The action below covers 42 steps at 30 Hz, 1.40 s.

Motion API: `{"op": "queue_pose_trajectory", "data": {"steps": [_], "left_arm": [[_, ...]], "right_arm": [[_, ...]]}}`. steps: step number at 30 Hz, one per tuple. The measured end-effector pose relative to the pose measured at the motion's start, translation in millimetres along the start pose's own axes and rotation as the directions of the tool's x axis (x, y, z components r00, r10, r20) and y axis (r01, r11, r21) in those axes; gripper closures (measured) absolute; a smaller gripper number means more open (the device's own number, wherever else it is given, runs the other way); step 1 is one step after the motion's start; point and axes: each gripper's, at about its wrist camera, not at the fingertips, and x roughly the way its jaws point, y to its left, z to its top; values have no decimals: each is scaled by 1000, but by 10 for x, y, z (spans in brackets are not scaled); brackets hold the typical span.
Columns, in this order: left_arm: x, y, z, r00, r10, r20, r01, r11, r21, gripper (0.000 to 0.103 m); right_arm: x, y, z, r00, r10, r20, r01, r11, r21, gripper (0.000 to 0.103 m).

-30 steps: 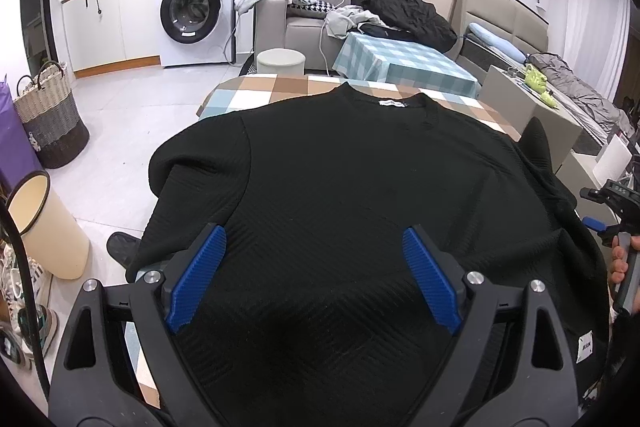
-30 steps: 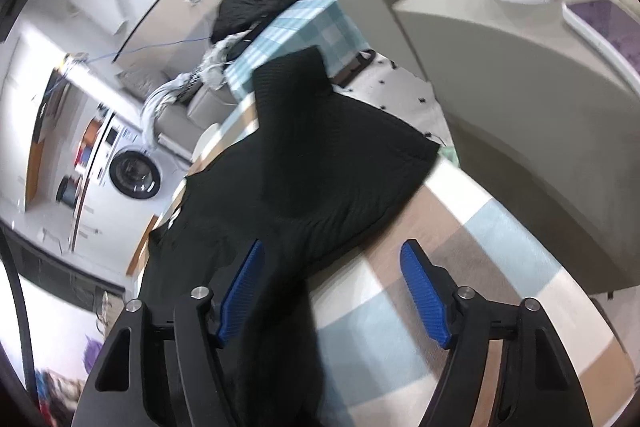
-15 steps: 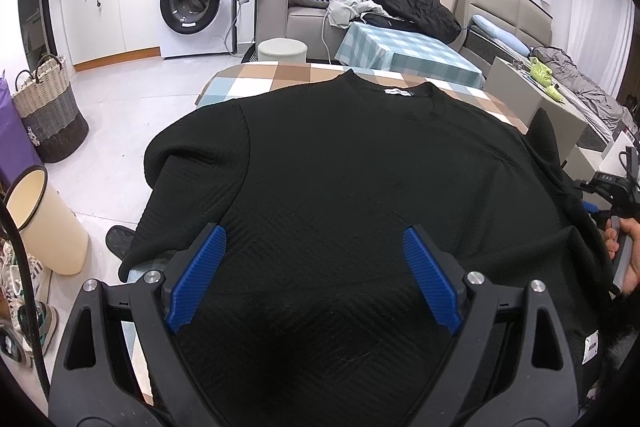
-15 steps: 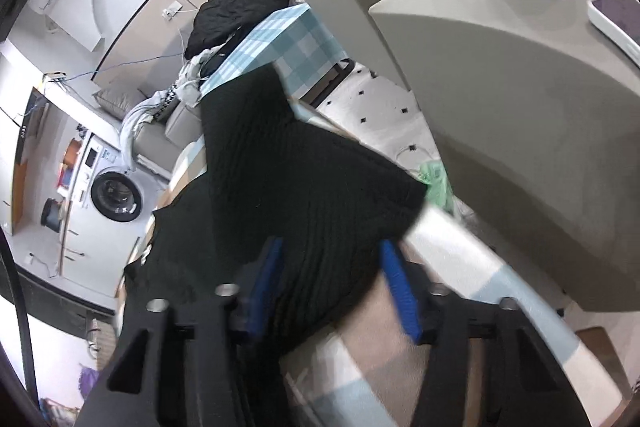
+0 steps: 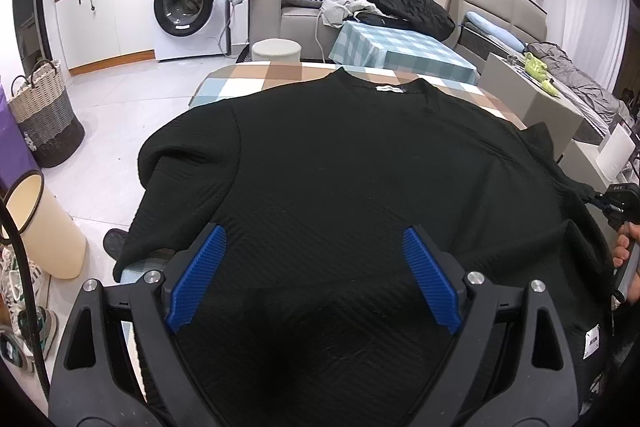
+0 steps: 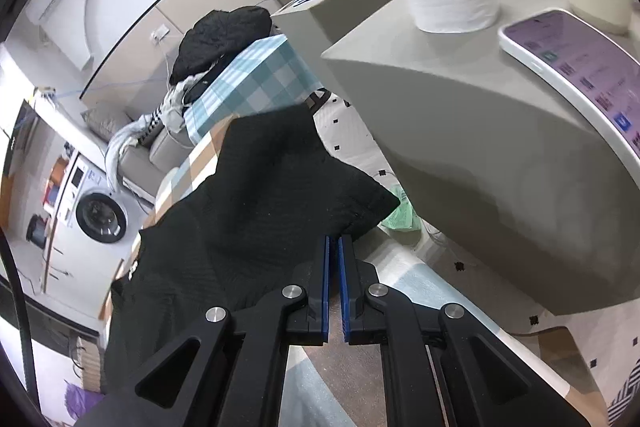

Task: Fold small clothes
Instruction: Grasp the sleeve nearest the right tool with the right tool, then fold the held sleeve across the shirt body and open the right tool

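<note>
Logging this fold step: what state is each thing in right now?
black sweater: spread flat, unfolded, sleeves draping off the table edges.
right claw: shut on the right sleeve's edge.
left claw: open, above the sweater's hem.
washing machine: door closed.
phone: screen lit.

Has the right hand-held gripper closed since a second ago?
Yes. The right hand-held gripper was wide open over the checked tablecloth; now it is shut on the black sweater's sleeve.

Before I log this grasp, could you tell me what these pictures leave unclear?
- Left wrist view: the black sweater hem, hidden behind the left hand-held gripper.
- Left wrist view: the right hand-held gripper, cut off by the edge.
- Right wrist view: phone text, too small.
</note>
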Motion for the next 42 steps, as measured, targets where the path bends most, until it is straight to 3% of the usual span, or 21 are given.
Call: {"op": "queue_pose_trajectory", "data": {"steps": [5, 7, 10, 13, 16, 18, 20, 21, 23, 26, 30, 33, 36, 39, 40, 42], "left_arm": [[-30, -63, -8, 1000, -5, 13, 5, 1000, 22, 14], [-40, -64, -21, 1000, -10, 14, 10, 1000, 23, 14], [-70, -59, -52, 1000, -12, 14, 12, 1000, 20, 14], [-78, -11, -68, 1000, -17, 15, 17, 1000, 10, 14], [-87, 9, -75, 1000, -19, 16, 19, 1000, 1, 14], [-100, 21, -77, 1000, -20, 18, 20, 1000, -2, 14], [-117, 34, -86, 1000, -21, 20, 21, 1000, -2, 14], [-124, 37, -90, 1000, -21, 19, 21, 1000, -3, 14], [-125, 33, -99, 1000, -23, 17, 23, 1000, -2, 14], [-118, 22, -95, 1000, -23, 15, 23, 1000, 2, 14], [-125, 19, -94, 1000, -21, 14, 21, 1000, 0, 14], [-135, 11, -100, 1000, -19, 14, 19, 1000, -1, 13], [-137, 12, -108, 1000, -18, 10, 18, 1000, 1, 13], [-135, 14, -113, 1000, -18, 7, 18, 1000, 1, 13], [-137, 11, -108, 1000, -19, 7, 19, 1000, 3, 13], [-138, 6, -114, 1000, -15, 10, 15, 1000, 3, 13]], "right_arm": [[-47, 94, 14, 999, 23, 45, -24, 1000, 6, 99], [-78, 258, 59, 995, 62, 79, -61, 998, -14, 99], [-209, 618, 87, 974, 185, 131, -173, 980, -95, 99], [-293, 1124, -14, 926, 362, 102, -331, 914, -236, 99], [-171, 1701, -328, 877, 464, -126, -475, 795, -378, 99], [-12, 1945, -594, 857, 412, -311, -515, 727, -455, 98], [122, 2011, -768, 863, 312, -396, -489, 713, -503, 90], [183, 1992, -816, 873, 261, -412, -459, 726, -513, 84], [265, 1874, -813, 899, 180, -400, -381, 772, -509, 77], [280, 1696, -702, 922, 140, -361, -310, 825, -473, 71], [283, 1539, -582, 948, 68, -310, -212, 864, -457, 64], [239, 1466, -610, 954, -16, -298, -144, 851, -505, 58], [260, 1530, -750, 943, -73, -325, -139, 799, -585, 55], [239, 1420, -859, 947, -116, -300, -113, 754, -647, 58], [242, 1413, -854, 950, -128, -284, -96, 747, -658, 76], [209, 1335, -764, 960, -122, -253, -71, 765, -640, 95]]}}
